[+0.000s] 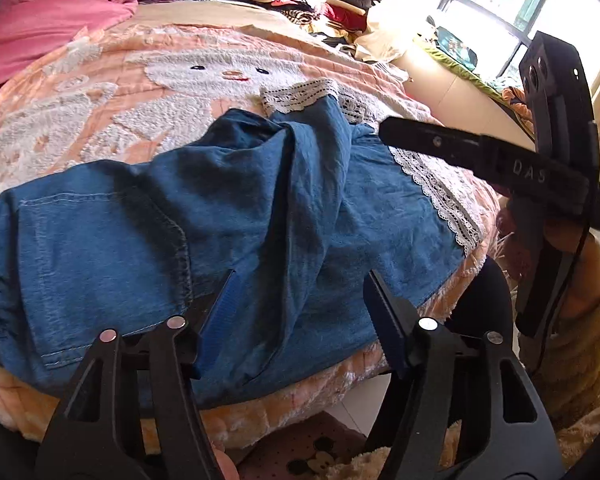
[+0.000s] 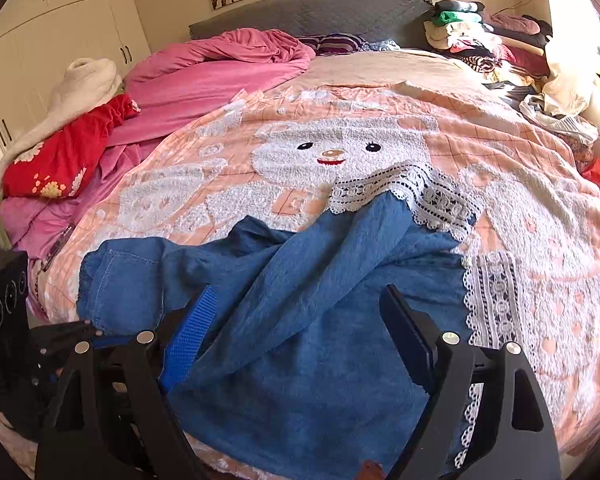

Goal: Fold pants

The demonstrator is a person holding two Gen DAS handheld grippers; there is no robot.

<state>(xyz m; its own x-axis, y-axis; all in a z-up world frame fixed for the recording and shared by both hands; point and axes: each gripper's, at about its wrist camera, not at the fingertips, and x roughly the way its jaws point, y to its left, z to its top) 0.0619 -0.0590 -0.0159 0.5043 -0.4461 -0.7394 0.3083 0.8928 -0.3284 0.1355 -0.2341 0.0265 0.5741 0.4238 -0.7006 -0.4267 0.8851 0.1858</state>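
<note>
1. The pants lie across the near edge of the bed, filling the lower middle of both views: blue denim, one leg thrown over the other in a thick ridge, with lace cuffs towards the centre and right.
2. The left tongs hang open above the denim near the pocket, gripping nothing.
3. The right tongs stand wide open over the upper leg, also empty.
4. I'd say the legs need aligning first: take the upper leg near its cuff and lay it flat on the lower one.
5. Pinch a single layer at the seam, not the bunched ridge.
6. The near edge overhangs the bed, so pulling towards the floor could drag it all off.
</note>
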